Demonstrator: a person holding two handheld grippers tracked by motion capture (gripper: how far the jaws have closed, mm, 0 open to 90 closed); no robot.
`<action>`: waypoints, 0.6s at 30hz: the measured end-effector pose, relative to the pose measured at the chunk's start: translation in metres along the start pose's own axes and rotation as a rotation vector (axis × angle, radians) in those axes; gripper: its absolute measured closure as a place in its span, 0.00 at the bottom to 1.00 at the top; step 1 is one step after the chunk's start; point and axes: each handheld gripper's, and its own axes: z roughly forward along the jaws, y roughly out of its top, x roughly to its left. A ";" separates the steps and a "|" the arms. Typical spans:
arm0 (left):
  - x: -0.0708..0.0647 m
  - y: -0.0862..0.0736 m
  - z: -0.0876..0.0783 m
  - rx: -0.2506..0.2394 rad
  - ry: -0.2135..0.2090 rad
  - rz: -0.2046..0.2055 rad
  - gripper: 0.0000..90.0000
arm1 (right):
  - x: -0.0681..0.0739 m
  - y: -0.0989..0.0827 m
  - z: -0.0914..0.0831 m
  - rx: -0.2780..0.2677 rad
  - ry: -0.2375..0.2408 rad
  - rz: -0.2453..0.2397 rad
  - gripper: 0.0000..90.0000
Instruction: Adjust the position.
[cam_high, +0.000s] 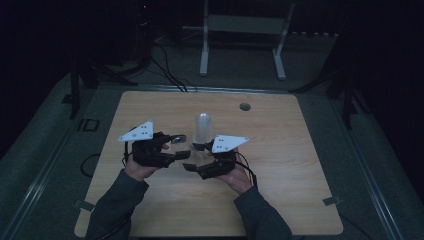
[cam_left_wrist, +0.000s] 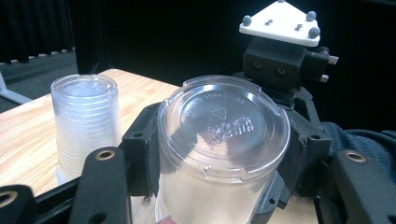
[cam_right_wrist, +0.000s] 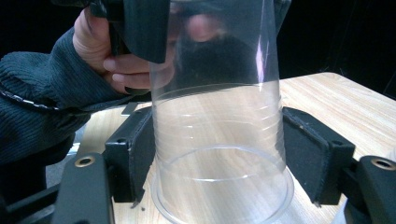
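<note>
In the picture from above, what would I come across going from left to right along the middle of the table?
Left claw with its grey three-cornered plate → the stack of clear cups → right claw's plate → bare wooden table. The two claws' tips overlap near the middle, around a clear cup that is hard to make out there.

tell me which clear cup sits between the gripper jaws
The single upturned cup, rim down between the pads of the right gripper. The other cups form a nested stack standing apart on the table, with no gripper on it.
</note>
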 end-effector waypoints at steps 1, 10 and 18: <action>0.000 0.000 0.000 0.001 0.000 0.000 0.44 | 0.000 0.000 0.000 0.001 -0.001 -0.003 0.34; -0.001 0.002 -0.002 0.002 0.027 0.000 0.32 | 0.003 0.003 -0.001 0.031 -0.030 -0.039 0.34; -0.002 0.004 -0.008 0.003 0.069 0.016 0.30 | 0.002 0.003 -0.004 0.049 -0.051 -0.046 0.34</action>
